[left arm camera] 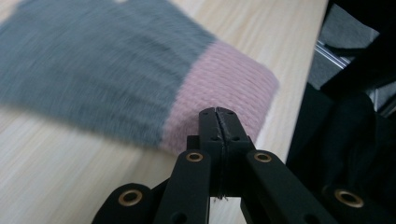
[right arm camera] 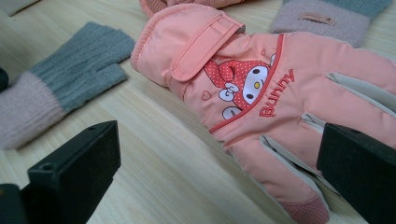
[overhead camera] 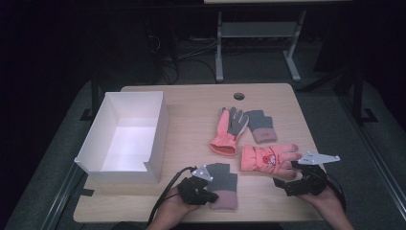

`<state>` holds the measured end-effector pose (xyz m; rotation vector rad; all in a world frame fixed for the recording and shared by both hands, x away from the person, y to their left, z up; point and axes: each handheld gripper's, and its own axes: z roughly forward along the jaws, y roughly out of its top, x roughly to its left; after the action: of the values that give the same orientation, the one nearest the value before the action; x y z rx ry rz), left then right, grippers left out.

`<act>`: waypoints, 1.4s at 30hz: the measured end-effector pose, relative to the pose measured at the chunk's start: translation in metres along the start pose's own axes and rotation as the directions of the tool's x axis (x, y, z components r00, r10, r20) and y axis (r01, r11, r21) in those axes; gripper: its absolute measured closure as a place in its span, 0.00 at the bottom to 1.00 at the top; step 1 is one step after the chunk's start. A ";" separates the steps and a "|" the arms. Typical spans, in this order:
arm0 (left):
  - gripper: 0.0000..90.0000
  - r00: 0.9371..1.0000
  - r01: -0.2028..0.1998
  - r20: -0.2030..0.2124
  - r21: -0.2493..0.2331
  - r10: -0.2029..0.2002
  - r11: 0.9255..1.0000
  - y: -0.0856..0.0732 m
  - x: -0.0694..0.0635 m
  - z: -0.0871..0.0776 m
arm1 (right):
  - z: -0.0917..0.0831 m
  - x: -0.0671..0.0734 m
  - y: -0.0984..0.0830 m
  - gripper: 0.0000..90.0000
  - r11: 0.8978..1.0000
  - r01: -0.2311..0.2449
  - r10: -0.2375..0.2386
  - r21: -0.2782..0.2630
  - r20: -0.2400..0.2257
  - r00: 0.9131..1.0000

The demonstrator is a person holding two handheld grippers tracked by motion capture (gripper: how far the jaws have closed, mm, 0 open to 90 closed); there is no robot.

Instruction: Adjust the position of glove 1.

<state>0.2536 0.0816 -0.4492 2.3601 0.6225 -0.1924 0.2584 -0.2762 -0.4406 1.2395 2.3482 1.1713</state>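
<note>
Nearest the person, the left claw has its jaws pressed together with nothing between them, its tip at the pink cuff of the grey knit glove lying flat near the front edge of the desk, while the right claw stands with jaws wide apart just in front of the fingertips of the pink bunny glove. Farther back lie a second pink glove, palm up, and a second grey knit glove, side by side. To the left, the white box stands open with only its bare floor showing inside.
</note>
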 end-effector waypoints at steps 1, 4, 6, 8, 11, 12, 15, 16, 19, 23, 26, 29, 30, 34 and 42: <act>0.99 1.000 0.000 0.000 0.000 0.000 1.000 0.000 0.000 0.000 | 0.000 0.000 0.000 0.00 1.000 -0.001 0.001 0.001 0.000 1.000; 0.99 0.999 -0.034 0.023 -0.004 0.034 0.999 0.011 -0.002 0.011 | 0.001 0.001 0.001 0.00 1.000 -0.006 0.006 0.001 -0.005 1.000; 0.99 0.998 -0.043 0.040 -0.011 0.044 0.999 0.017 -0.001 0.017 | 0.001 0.002 0.001 0.00 1.000 -0.006 0.006 0.007 -0.003 1.000; 1.00 0.997 -0.051 0.054 -0.011 0.052 0.999 0.022 0.000 0.022 | 0.002 0.001 0.002 0.00 1.000 -0.003 0.003 0.012 -0.007 1.000; 0.99 0.996 -0.061 0.063 -0.013 0.062 0.998 0.027 0.000 0.025 | 0.001 0.002 0.002 0.00 1.000 -0.004 0.004 0.013 -0.005 1.000; 0.99 0.996 -0.065 0.065 -0.020 0.066 0.998 0.027 0.000 0.024 | 0.001 0.001 0.002 0.00 1.000 -0.003 0.003 0.013 -0.002 1.000; 0.91 0.996 -0.065 0.057 -0.035 0.067 0.997 0.025 0.002 0.019 | 0.001 0.001 0.002 0.00 1.000 0.000 0.000 0.013 -0.005 1.000; 0.88 0.997 -0.071 0.039 -0.046 0.073 0.996 0.023 0.006 0.011 | 0.002 0.001 0.003 0.00 1.000 -0.006 0.006 0.022 -0.010 1.000; 0.75 0.997 -0.071 0.020 -0.056 0.072 0.996 0.019 0.011 0.002 | 0.001 0.001 0.008 0.00 1.000 -0.012 0.013 0.024 -0.011 1.000; 0.58 0.998 -0.055 -0.017 -0.084 0.054 0.995 0.008 0.023 -0.017 | 0.001 0.002 0.016 0.07 1.000 0.004 -0.004 0.022 0.022 1.000; 0.50 0.998 -0.054 -0.033 -0.084 0.052 0.995 0.003 0.026 -0.020 | 0.002 0.002 0.021 0.09 1.000 -0.013 0.012 0.024 0.027 1.000; 0.37 0.993 -0.088 -0.083 -0.071 0.082 0.994 -0.002 0.029 -0.024 | 0.005 0.001 0.034 0.19 1.000 -0.029 0.029 0.004 0.041 0.999; 0.33 0.992 -0.093 -0.094 -0.078 0.085 0.993 -0.004 0.030 -0.026 | 0.007 0.001 0.037 0.22 0.999 -0.040 0.040 0.005 0.039 0.998; 0.20 0.991 -0.094 -0.108 -0.093 0.084 0.991 -0.008 0.034 -0.028 | 0.016 -0.001 0.049 0.31 0.998 -0.056 0.055 0.022 0.060 0.997; 0.15 0.986 -0.094 -0.152 -0.131 0.074 0.987 -0.013 0.039 -0.032 | 0.029 -0.013 0.077 0.46 0.997 -0.079 0.077 0.019 0.091 0.993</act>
<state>0.2811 0.1257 -0.4442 2.2751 0.5840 0.0613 0.3266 -0.2457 -0.4043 1.3740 2.2727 1.0908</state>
